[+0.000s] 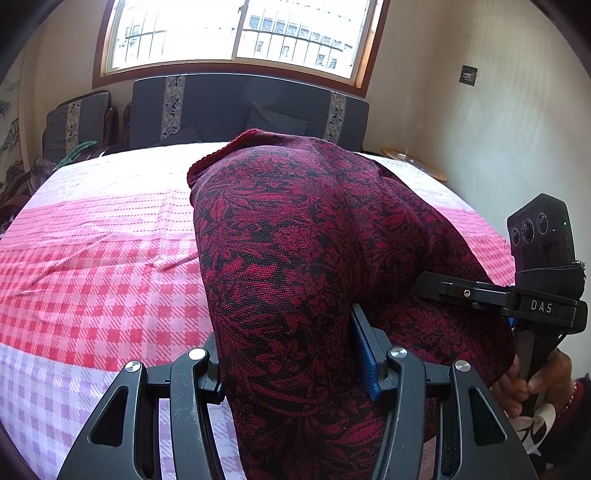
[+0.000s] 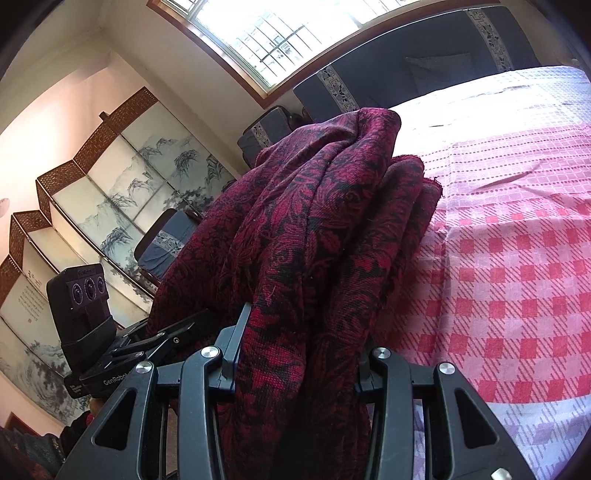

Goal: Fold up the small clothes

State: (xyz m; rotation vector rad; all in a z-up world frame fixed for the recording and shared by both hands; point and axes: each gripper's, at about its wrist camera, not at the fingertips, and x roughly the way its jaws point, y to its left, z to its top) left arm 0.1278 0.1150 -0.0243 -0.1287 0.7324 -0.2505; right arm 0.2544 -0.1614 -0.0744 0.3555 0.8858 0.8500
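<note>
I hold the dark red and black patterned garment (image 1: 295,229) up over the bed (image 1: 92,258), which is covered with a pink, red and white checked sheet. My left tool (image 1: 291,365) is clenched on one thick bunch of the cloth, its blue-padded finger (image 1: 365,354) pressed against the fabric, and the garment arches up from it and drapes down toward the far side of the bed. My right tool (image 2: 295,365) grasps another gathered part of the same garment (image 2: 325,229), whose folds rise in front of it and hang above the near edge of the bed (image 2: 517,277). In the left view my right hand (image 1: 532,384) wraps the handle of the other tool, just beside the garment's lower edge. Beyond the bed stand a dark headboard (image 1: 229,107) and a window (image 1: 240,33).
</note>
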